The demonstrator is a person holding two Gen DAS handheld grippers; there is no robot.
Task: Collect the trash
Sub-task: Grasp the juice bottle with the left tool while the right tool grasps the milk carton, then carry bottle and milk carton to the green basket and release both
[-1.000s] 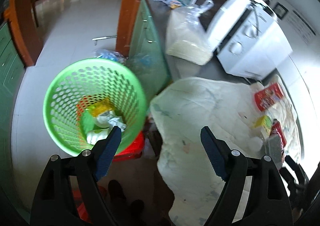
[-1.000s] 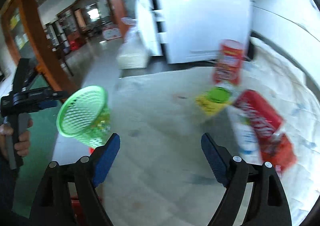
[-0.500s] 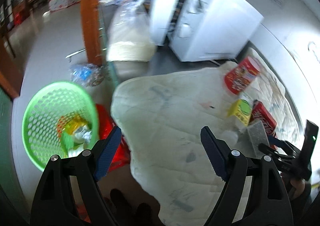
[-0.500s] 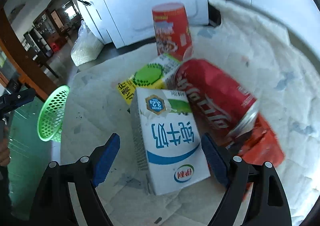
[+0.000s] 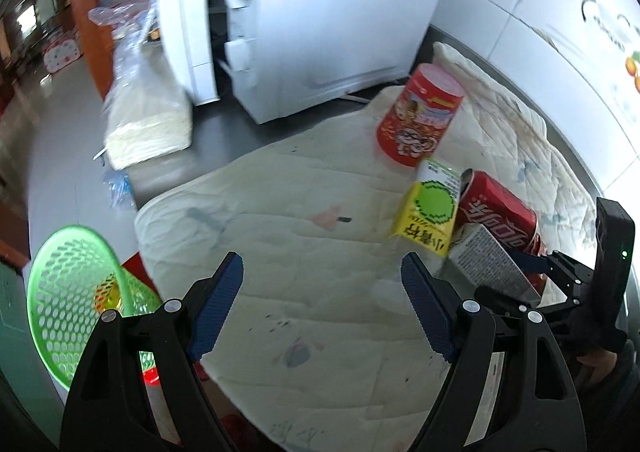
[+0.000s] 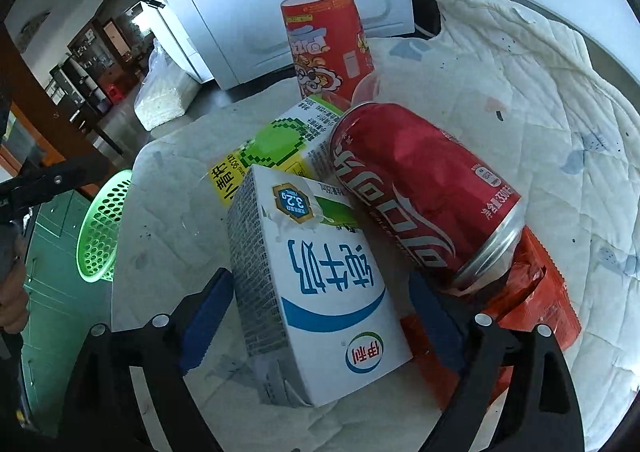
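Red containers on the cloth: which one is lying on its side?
The red cola can lies on its side, touching the milk carton. The red snack cup behind it stands, mouth down.

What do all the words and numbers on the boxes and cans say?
"纯牛奶", "3.2g" and "伊利": on the white milk carton.
"可口可乐" and "330": on the red cola can lying on its side.
"菊花": on the yellow drink carton; its small print is too small to read.
Red paper cup: lettering too blurred to read.
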